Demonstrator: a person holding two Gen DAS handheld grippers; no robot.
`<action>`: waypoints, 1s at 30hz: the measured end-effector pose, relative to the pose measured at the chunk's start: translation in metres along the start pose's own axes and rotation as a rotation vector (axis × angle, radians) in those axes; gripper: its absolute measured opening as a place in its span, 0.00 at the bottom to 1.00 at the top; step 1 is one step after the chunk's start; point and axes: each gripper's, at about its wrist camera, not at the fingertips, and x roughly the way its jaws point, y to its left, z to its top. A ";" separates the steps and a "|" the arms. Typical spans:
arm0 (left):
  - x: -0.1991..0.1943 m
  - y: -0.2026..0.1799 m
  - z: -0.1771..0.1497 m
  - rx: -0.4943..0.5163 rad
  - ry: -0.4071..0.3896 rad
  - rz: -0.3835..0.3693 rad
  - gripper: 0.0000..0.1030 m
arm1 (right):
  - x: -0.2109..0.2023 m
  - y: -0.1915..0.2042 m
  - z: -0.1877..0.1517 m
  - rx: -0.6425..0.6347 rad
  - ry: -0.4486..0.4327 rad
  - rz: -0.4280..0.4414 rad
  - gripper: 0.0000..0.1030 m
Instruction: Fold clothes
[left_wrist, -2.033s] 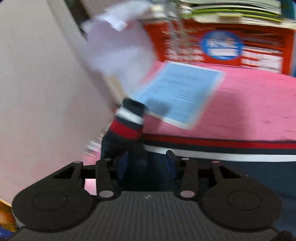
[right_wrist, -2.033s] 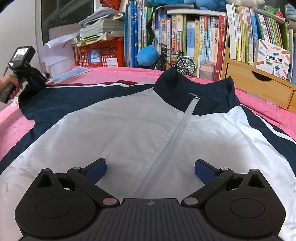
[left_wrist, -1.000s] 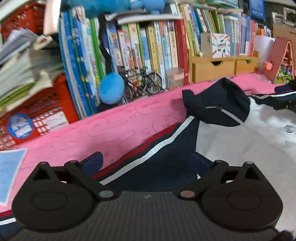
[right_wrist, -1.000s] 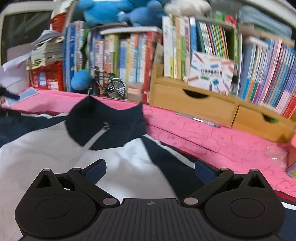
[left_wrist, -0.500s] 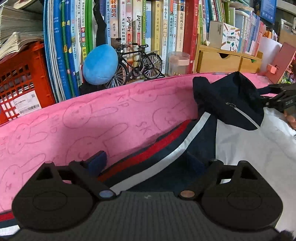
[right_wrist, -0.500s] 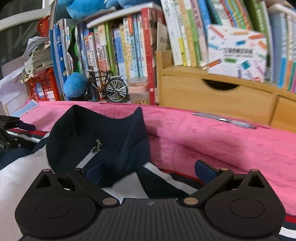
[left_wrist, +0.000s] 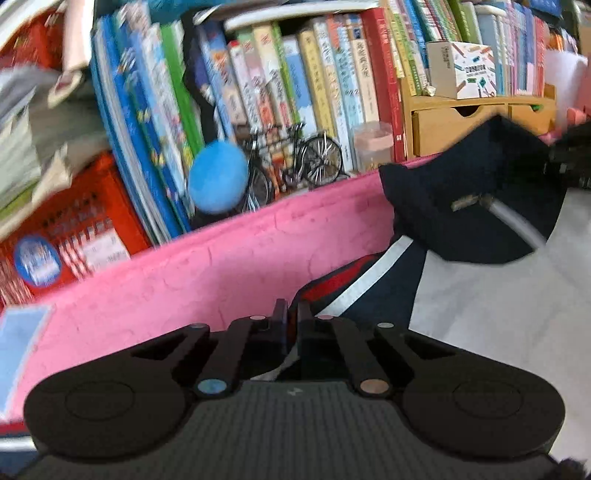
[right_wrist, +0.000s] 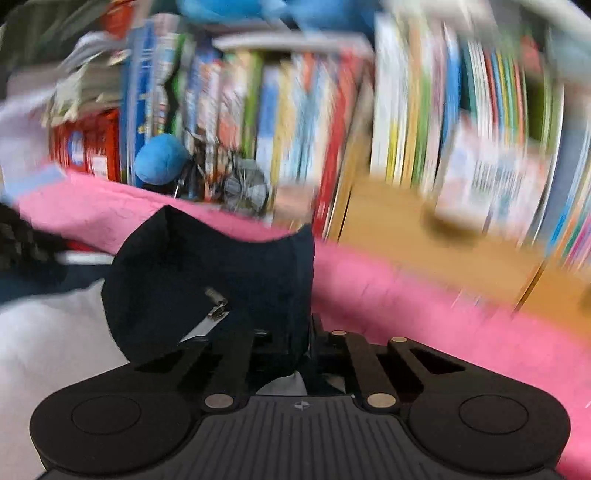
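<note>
The track jacket is being found spread front-up on the pink bed cover, its navy stand-up collar lying toward the far edge of the cover, just in front of the shelf of books. The left gripper is being seen with its jaws pressed together on the shoulder seam, where the red and white stripes are running. The right gripper is likewise being seen pinched shut on the edge of the collar and the shoulder beside it, though the exact fabric layer is being hidden by the fingers and by heavy blur in the right wrist view. Several risks are being judged from this position. Only the top layer may be being held at either pinch, in which case the back panel would be left behind and the fold would be carried out skewed. The two grip points are not being matched: one is sitting on the shoulder, the other nearer the collar, so an uneven lift is being considered likely to twist the zipper line. A wide swing toward the far edge is being judged liable to knock over the model bicycle and the blue plush ball standing there.
</note>
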 end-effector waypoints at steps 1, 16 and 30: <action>0.001 -0.002 0.006 0.015 -0.007 0.011 0.04 | -0.007 0.007 0.007 -0.080 -0.047 -0.060 0.06; -0.042 0.036 -0.012 -0.151 0.000 -0.026 0.17 | 0.055 -0.036 -0.003 0.063 0.131 -0.110 0.16; -0.144 0.039 -0.141 -0.887 0.075 -0.246 0.38 | 0.015 -0.021 -0.018 0.144 0.088 -0.054 0.67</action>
